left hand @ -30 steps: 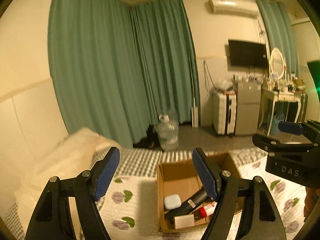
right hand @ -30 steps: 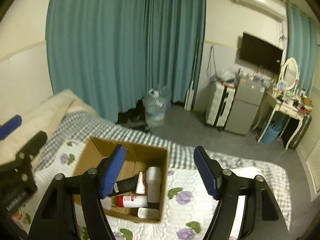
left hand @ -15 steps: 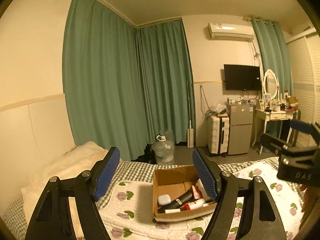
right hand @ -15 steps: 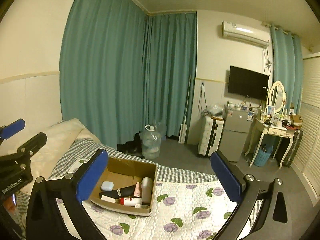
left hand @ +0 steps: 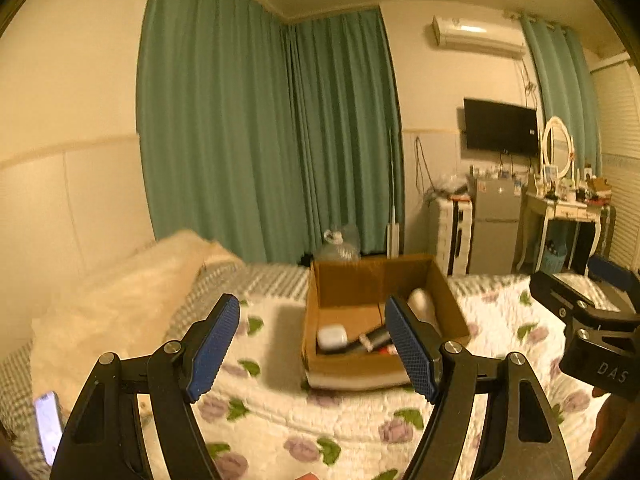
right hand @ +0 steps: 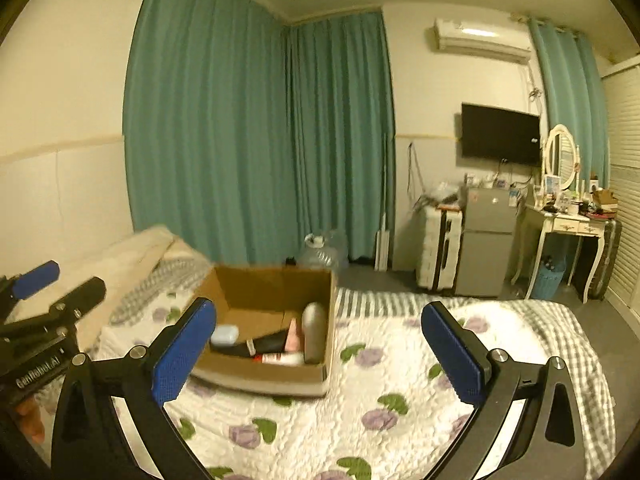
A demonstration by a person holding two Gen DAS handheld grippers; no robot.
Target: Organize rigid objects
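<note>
An open cardboard box [left hand: 344, 366] stands on the floral quilt; it also shows in the right wrist view [right hand: 260, 378]. Inside lie a white case [left hand: 331, 336], a black tube [right hand: 266, 345], a pink bottle [right hand: 294, 336], a grey can [right hand: 315, 334] and a red-capped white tube [right hand: 280, 358]. My left gripper [left hand: 314, 348] is open and empty, in front of the box and above the quilt. My right gripper [right hand: 320, 354] is open wide and empty, to the box's right and nearer than it. Each gripper shows at the edge of the other's view.
The bed [right hand: 400, 380] carries a cream pillow [left hand: 120, 300] at left and a phone [left hand: 48, 426] at the near left corner. Beyond are green curtains, a water jug [right hand: 320, 250], a suitcase [right hand: 438, 252], a small fridge [right hand: 486, 244] and a dressing table [right hand: 568, 224].
Both grippers dropped back toward the bed and closer to the box after rising away half a second ago. The right gripper's jaws stand wider than one second ago. The box contents have not moved.
</note>
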